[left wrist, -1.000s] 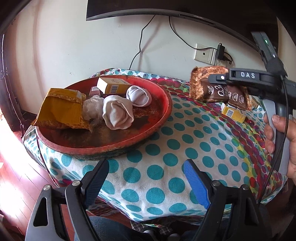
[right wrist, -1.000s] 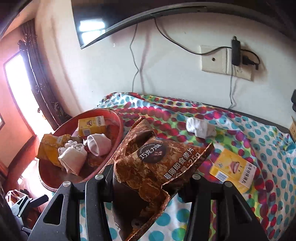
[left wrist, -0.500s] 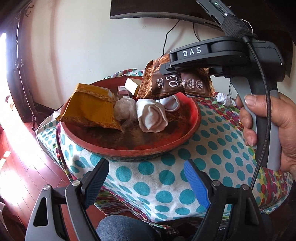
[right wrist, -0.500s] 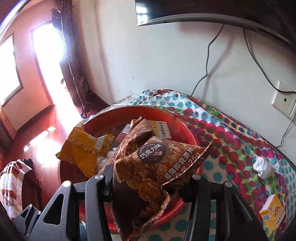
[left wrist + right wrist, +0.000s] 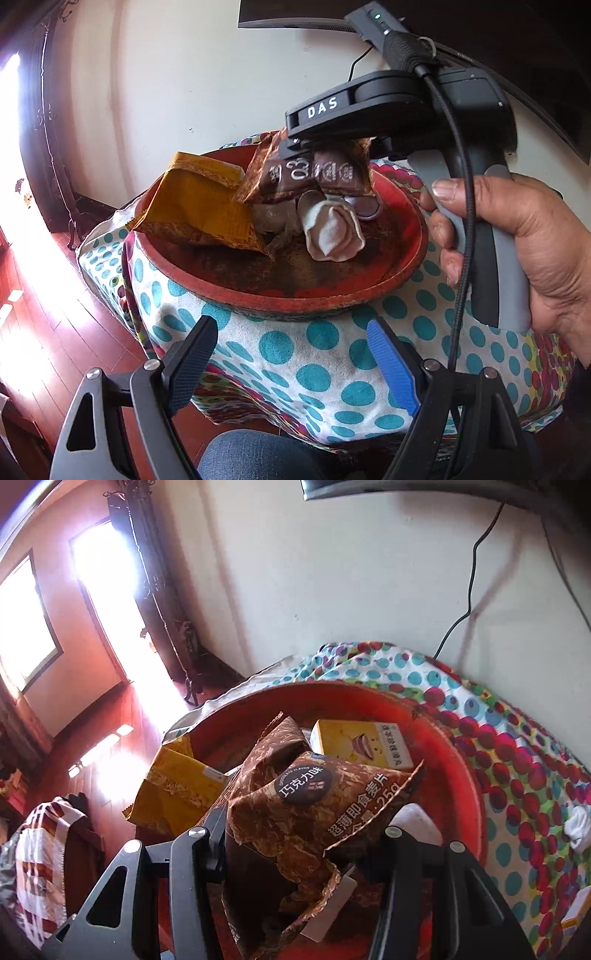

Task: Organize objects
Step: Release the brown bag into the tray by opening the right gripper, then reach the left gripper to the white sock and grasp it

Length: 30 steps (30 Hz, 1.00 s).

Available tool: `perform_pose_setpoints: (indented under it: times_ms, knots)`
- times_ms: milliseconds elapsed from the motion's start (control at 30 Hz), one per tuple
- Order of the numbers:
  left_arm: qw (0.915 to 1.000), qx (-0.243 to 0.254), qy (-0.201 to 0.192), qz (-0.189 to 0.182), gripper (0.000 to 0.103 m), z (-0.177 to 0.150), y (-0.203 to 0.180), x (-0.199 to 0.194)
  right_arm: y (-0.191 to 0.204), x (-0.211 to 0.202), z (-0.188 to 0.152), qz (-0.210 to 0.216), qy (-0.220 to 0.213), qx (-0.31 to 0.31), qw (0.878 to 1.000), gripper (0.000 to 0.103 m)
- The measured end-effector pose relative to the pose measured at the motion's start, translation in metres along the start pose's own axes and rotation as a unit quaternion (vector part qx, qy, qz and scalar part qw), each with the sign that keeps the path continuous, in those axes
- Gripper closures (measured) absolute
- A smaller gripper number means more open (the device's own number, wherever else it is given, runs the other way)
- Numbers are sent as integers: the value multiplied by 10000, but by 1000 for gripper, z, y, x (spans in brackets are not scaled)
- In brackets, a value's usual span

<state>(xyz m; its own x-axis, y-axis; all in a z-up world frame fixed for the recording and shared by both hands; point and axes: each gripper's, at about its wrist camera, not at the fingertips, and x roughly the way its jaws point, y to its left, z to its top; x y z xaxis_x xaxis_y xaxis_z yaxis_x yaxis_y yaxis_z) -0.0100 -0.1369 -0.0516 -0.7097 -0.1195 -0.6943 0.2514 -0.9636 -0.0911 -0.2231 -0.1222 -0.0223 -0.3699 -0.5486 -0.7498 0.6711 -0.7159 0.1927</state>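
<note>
Above the red bowl (image 5: pixel 461 775), the brown snack packet (image 5: pixel 317 812) is being released as the right gripper's (image 5: pixel 295 853) jaws have just been opening; a clear spot should be chosen; the left gripper (image 5: pixel 295 362) is held released, empty.

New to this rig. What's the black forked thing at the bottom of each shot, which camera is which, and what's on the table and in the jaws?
No robot here: a person holds a hand-held gripper in each hand, each with a fisheye camera looking along its two fingers.

The left camera shows the left hand-held gripper, open and empty, and the person's hand gripping the right tool.

The right camera shows the right hand-held gripper with a crinkly brown chocolate snack packet between its jaws, which have just been opening, over the round red tray.

The tray sits on a dotted tablecloth and holds a yellow foil packet, rolled pale socks and a small yellow carton.
</note>
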Motion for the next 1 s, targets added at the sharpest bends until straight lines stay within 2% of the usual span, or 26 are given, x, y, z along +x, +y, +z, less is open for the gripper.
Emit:
perform_pose_setpoints:
  times_ms: [33, 100, 167, 267, 300, 333, 367, 433, 467, 567, 667, 700, 867, 1000]
  knots:
    - [10000, 7, 8, 2, 18, 0, 0, 1, -3, 8, -3, -61, 177, 52, 9998, 41]
    - [10000, 11, 18, -6, 18, 0, 0, 2, -12, 10, -7, -79, 154, 223, 9996, 33]
    - [10000, 28, -8, 1, 18, 0, -1, 1, -19, 4, -9, -124, 92, 358, 9992, 32]
    - [10000, 70, -25, -2, 18, -1, -3, 1, -20, -17, -10, -386, -93, 220, 9990, 30]
    - [10000, 92, -24, 3, 18, -2, -4, 2, -21, -24, -10, -432, -187, 145, 9988, 24]
    - [9999, 116, -20, -3, 18, -2, -6, 2, -22, -31, -9, -442, -252, 119, 9986, 10]
    - [9999, 135, -17, -23, 18, -2, -7, 2, -24, -39, -10, -455, -346, 137, 9983, 7]
    - [9998, 210, -33, -41, 18, -3, -11, 2, -26, -56, -11, -383, -510, 136, 9979, 6]
    - [9996, 258, -55, -26, 18, -4, -15, 1, -27, -64, -11, -574, -593, 123, 9965, 6]
    - [9988, 443, -195, 11, 18, -6, -24, -4, -38, -88, -22, -1586, -735, 33, 9846, 6]
    - [9981, 548, -285, 19, 18, -6, -29, -7, -65, -111, -53, -2649, -812, -136, 9608, 2]
    - [9978, 583, -320, 4, 18, -6, -31, -7, -81, -117, -66, -2865, -797, -81, 9547, 2]
    - [9965, 701, -438, -82, 18, -2, -47, -11, -169, -153, -129, -3578, -556, 586, 9303, 1]
    - [9947, 870, -434, -333, 18, 13, -79, -6, -220, -173, -172, -3644, -495, 1207, 9221, 1]
